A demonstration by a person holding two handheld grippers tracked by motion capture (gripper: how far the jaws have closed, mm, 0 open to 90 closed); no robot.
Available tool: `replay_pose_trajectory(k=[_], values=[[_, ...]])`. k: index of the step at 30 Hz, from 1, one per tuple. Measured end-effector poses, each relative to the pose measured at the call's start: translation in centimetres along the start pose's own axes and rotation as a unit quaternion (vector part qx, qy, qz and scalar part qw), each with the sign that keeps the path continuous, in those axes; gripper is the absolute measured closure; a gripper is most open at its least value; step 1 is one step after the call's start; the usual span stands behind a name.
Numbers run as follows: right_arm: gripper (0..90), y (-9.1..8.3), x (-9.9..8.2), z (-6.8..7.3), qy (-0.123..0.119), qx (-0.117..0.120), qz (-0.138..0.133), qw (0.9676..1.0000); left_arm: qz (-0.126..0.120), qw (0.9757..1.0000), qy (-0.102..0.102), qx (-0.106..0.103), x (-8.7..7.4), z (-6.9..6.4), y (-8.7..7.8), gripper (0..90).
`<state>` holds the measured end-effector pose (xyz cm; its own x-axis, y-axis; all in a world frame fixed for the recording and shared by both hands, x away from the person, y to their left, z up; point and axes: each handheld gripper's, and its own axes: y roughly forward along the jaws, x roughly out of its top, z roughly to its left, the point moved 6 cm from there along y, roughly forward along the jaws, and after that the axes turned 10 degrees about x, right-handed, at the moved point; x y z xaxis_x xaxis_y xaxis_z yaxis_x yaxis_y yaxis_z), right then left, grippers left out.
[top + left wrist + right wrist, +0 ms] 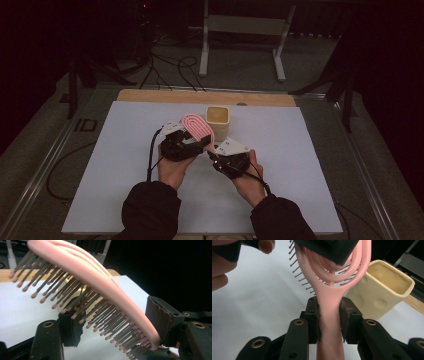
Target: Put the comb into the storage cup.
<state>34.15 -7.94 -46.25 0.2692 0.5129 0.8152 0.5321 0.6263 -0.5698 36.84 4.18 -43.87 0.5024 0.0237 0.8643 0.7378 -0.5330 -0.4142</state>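
Pink hairbrush (197,127) held above the desk (125,150), long axis running 5 to 11 o'clock: right hand-held gripper (329,315) clamps its handle, left hand-held gripper (112,322) clamps its head, cream cup (217,121) at 1 o'clock.

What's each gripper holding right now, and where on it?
Both hold the pink hairbrush. The right gripper clamps its handle. The left gripper grips the bristled head, one jaw among the bristles, the other on the back. The cream cup stands untouched.
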Motion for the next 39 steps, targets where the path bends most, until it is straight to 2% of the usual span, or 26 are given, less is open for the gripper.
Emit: replay_pose_trajectory(k=[7, 8, 10, 14, 17, 18, 21, 22, 23, 24, 27, 28, 29, 30, 32, 34, 35, 36, 39], values=[[69.6, 0.0, 0.0, -0.1, -0.003, -0.003, -0.002, 1.0, -0.011, 0.9996, -0.016, -0.02, 0.3, -0.2, -0.3, 46.9], [69.3, 0.0, 0.0, 0.1, -0.001, -0.001, -0.003, 1.0, -0.014, 0.9992, -0.022, -0.029, 0.3, -0.3, -0.4, 52.6], [68.9, 0.1, 0.0, 0.1, -0.006, 0.001, -0.003, 1.0, -0.017, 0.999, -0.024, -0.034, 0.4, -0.4, -0.5, 55.2], [68.4, 0.1, 0.0, 0.1, 0.0, 0.002, -0.007, 1.0, -0.024, 0.9978, -0.027, -0.056, 0.5, -0.9, -0.8, 60.5], [67.1, 0.1, 0.1, 0.2, -0.001, 0.006, -0.008, 0.9999, -0.029, 0.9971, -0.024, -0.066, 0.6, -1.1, -1.0, 63.0], [66.5, 0.1, 0.1, 0.2, -0.003, 0.008, -0.01, 0.9999, -0.034, 0.9968, -0.017, -0.071, 0.7, -1.4, -1.1, 63.5], [63.4, 0.1, 0.2, 0.3, -0.003, 0.01, -0.014, 0.9998, -0.04, 0.997, -0.01, -0.065, 0.9, -1.5, -1.3, 64.3], [58.1, 0.0, 0.3, 0.3, 0.001, 0.013, -0.018, 0.9998, -0.047, 0.9971, -0.005, -0.059, 1.0, -1.3, -1.4, 64.3], [58.1, 0.0, 0.3, 0.3, 0.001, 0.013, -0.018, 0.9998, -0.047, 0.9971, -0.005, -0.059, 1.0, -1.3, -1.4, 64.3], [50.3, -0.1, 0.4, 0.2, 0.011, 0.018, -0.021, 0.9996, -0.052, 0.9971, -0.011, -0.055, 1.2, -1.0, -1.7, 64.3], [45.0, -0.2, 0.3, -0.1, 0.023, 0.029, -0.023, 0.999, -0.056, 0.9971, -0.011, -0.05, 1.4, -0.6, -1.9, 64.3], [39.9, -0.3, 0.2, -0.5, 0.047, 0.046, -0.027, 0.9975, -0.061, 0.997, -0.011, -0.046, 1.6, -0.2, -2.2, 64.3], [37.8, -0.3, 0.1, -0.6, 0.057, 0.052, -0.028, 0.9966, -0.061, 0.997, -0.011, -0.046, 1.6, -0.2, -2.2, 64.3], [31.7, -0.4, -0.1, -0.7, 0.071, 0.058, -0.032, 0.9952, -0.064, 0.997, -0.011, -0.042, 1.8, 0.1, -2.4, 64.3], [23.4, -0.6, -0.2, -1.0, 0.076, 0.05, -0.04, 0.9951, -0.066, 0.997, -0.013, -0.04, 1.9, 0.4, -2.6, 64.3], [15.1, -0.8, -0.4, -1.1, 0.076, 0.051, -0.039, 0.995, -0.068, 0.9969, -0.013, -0.036, 1.9, 0.7, -2.7, 64.3], [15.1, -0.8, -0.4, -1.1, 0.076, 0.051, -0.039, 0.995, -0.068, 0.9969, -0.013, -0.036, 1.9, 0.7, -2.7, 64.3], [10.6, -0.9, -0.5, -1.0, 0.08, 0.046, -0.04, 0.995, -0.07, 0.9968, -0.016, -0.035, 2.0, 0.9, -2.8, 64.2], [9.1, -1.0, -0.8, -1.1, 0.075, 0.051, -0.036, 0.9952, -0.07, 0.9969, -0.014, -0.033, 2.0, 1.1, -2.8, 64.3]])
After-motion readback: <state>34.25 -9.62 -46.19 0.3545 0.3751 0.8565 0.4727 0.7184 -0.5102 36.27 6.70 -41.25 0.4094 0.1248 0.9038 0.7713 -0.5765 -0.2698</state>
